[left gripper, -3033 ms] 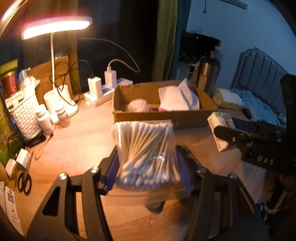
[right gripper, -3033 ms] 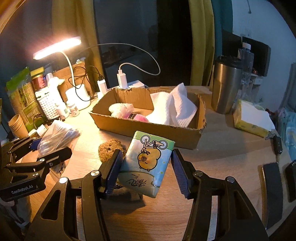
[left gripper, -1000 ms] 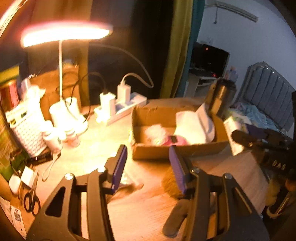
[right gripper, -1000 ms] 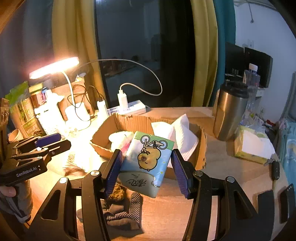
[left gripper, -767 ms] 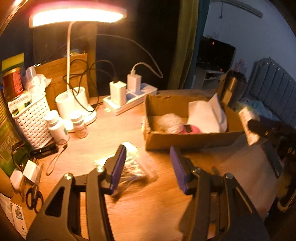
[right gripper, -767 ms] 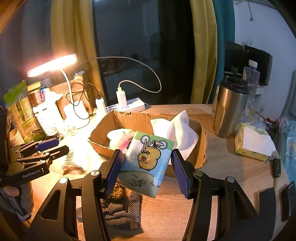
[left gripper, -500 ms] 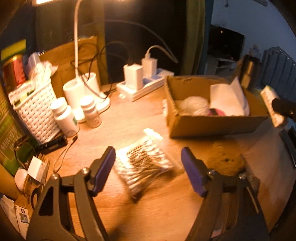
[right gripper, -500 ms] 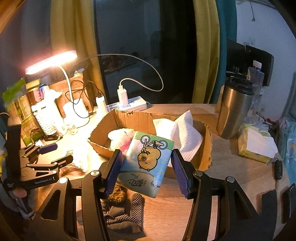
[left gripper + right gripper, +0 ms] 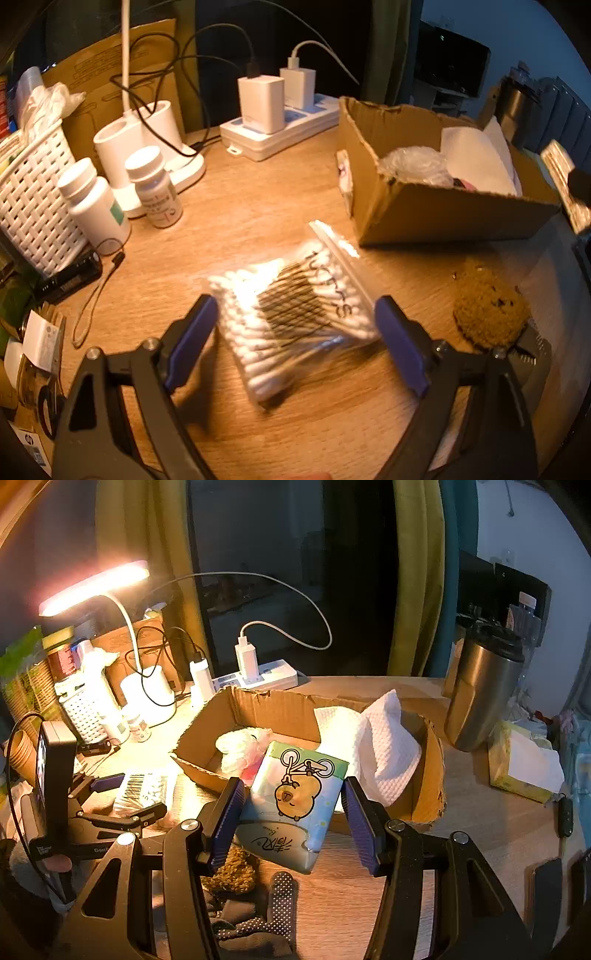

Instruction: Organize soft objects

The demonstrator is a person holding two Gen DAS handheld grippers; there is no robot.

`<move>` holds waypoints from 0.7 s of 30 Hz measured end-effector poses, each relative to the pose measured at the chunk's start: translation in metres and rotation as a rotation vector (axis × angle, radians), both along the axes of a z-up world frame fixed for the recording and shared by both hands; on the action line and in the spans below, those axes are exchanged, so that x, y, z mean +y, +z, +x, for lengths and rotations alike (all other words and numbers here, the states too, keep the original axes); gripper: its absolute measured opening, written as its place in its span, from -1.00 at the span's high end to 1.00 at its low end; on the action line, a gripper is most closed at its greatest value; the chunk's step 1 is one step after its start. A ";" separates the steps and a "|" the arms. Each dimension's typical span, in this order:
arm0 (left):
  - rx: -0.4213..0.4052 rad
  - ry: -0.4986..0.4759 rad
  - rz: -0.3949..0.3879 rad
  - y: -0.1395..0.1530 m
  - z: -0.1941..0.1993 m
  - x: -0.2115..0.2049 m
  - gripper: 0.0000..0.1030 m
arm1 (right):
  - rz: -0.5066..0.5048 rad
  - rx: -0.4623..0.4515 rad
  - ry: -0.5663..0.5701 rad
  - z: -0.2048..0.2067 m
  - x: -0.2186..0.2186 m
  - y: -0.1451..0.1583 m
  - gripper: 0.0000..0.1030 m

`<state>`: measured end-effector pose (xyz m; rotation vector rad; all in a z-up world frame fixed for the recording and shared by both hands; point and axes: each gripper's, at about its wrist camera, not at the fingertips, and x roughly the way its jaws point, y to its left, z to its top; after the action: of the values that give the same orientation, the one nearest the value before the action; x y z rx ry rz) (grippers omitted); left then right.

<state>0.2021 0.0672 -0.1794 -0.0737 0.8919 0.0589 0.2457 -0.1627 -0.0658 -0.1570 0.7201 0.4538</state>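
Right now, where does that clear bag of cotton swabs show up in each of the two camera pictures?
Left wrist view: bag of cotton swabs lies mid-picture on the desk, between the open left tool's fingers.
Right wrist view: low on the left, barcode up, by the left tool.
Shared landmark: the cardboard box just beyond it.

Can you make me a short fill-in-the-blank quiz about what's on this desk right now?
1. The right gripper is shut on a ____ printed with a cartoon animal on a bicycle.
2. The bag of cotton swabs lies on the ____, between the open left gripper's jaws.
3. The white towel sits inside the ____.

Missing words: tissue pack; desk; cardboard box
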 end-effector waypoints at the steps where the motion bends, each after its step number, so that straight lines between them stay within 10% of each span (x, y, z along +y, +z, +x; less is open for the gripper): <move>1: 0.001 -0.004 0.004 -0.001 0.001 -0.001 -0.70 | 0.000 0.001 -0.001 0.001 0.000 0.000 -0.12; 21: -0.037 -0.079 -0.029 0.017 -0.017 -0.032 -0.39 | 0.029 -0.023 -0.028 -0.020 -0.026 0.013 -0.12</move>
<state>0.1847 0.0356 -0.1625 -0.0665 0.8574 -0.0288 0.2260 -0.1891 -0.0532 -0.1247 0.6920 0.4351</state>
